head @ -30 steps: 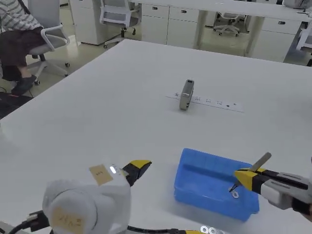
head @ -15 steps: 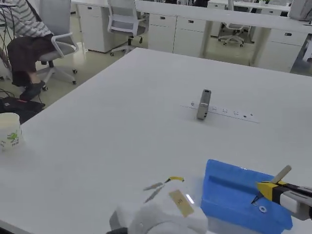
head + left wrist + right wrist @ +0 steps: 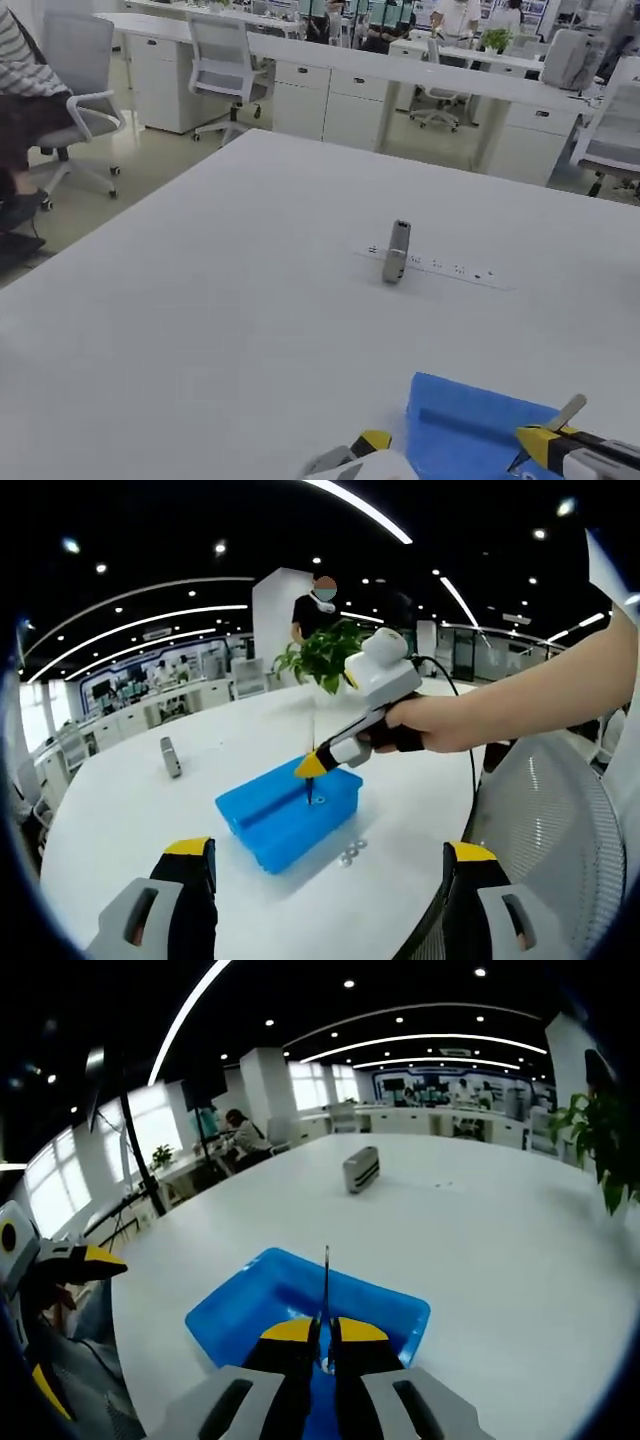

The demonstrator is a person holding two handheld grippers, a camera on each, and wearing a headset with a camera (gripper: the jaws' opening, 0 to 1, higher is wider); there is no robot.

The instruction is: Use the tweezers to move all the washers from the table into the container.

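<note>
Over blue container [image 3: 240, 1305], right claw [image 3: 325, 1332] clamps tweezers [image 3: 325, 1280] tip-down; washers [image 3: 351, 853] lie on table [image 3: 120, 810] just outside its wall, nearer left claw [image 3: 330, 850], spread wide.

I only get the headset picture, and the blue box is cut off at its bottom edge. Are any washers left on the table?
Observer: Yes. The left gripper view shows a few washers lying on the table beside the blue container.
Operator: Is the left gripper holding anything?
Observer: No, it is empty, with its jaws wide apart.
Operator: And the other one?
Observer: The right gripper is shut on the tweezers, whose tip points down into the container.
</note>
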